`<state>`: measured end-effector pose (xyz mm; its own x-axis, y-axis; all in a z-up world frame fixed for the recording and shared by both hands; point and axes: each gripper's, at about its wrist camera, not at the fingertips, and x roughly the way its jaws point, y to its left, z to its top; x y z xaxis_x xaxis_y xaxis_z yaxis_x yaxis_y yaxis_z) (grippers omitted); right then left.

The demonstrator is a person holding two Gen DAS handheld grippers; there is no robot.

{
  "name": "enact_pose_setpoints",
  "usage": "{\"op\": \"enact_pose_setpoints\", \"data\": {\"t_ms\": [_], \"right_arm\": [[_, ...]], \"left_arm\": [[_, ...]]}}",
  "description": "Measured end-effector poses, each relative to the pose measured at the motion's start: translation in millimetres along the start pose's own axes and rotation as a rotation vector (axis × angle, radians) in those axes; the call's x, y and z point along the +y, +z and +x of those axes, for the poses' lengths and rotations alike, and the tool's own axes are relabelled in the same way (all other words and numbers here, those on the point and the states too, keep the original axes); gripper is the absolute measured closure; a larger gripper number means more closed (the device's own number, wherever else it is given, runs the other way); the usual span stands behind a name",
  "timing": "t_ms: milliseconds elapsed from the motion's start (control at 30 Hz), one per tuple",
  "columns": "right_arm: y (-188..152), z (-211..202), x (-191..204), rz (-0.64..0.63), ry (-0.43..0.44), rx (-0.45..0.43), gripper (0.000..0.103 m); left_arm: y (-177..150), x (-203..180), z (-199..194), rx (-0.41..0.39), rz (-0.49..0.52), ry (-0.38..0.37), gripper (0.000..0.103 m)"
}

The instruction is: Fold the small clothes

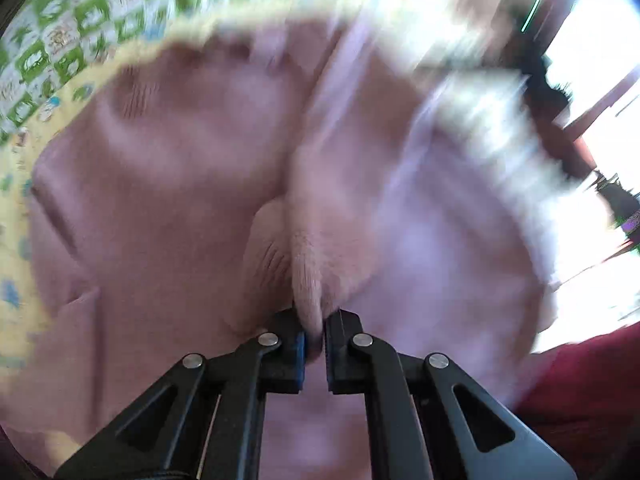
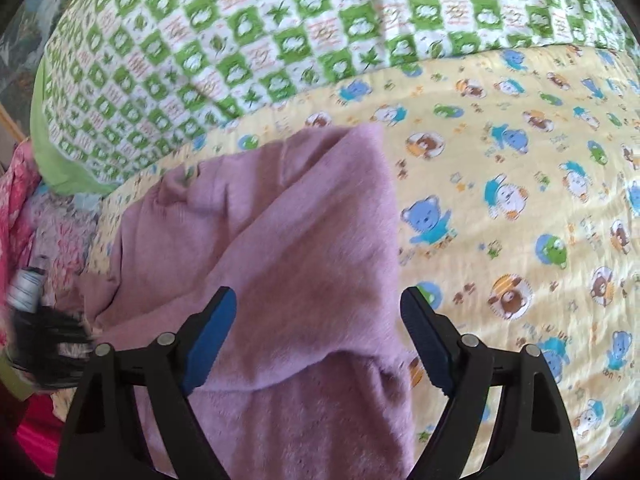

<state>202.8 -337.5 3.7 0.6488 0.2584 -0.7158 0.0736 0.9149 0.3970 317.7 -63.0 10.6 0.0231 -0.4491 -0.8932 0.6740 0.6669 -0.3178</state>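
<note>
Left wrist view shows our left gripper [image 1: 314, 334] pinching a fold of the pink garment [image 1: 180, 208] between its jaws on the bed, mid-fold we judge, while the right gripper [image 2: 320, 340] hovers spread, ready to pin.

The pink knit garment [image 2: 280, 240] lies rumpled on the yellow bear-print sheet [image 2: 500, 208], one fuzzy flap folded over its body. A bunched fold [image 1: 308, 280] is pinched up at its edge.
</note>
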Motion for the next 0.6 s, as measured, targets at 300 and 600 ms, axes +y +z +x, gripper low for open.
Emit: {"op": "enact_pose_setpoints", "data": {"t_ms": [300, 600], "right_arm": [[5.9, 5.1, -3.7, 0.012, -0.025, -0.004, 0.019], [21.3, 35.3, -16.7, 0.032, -0.027, 0.026, 0.033]], "left_arm": [[-36.3, 103.4, -7.1, 0.070, -0.426, 0.111, 0.095], [-110.1, 65.4, 14.8, 0.050, -0.588, 0.104, 0.044]]}}
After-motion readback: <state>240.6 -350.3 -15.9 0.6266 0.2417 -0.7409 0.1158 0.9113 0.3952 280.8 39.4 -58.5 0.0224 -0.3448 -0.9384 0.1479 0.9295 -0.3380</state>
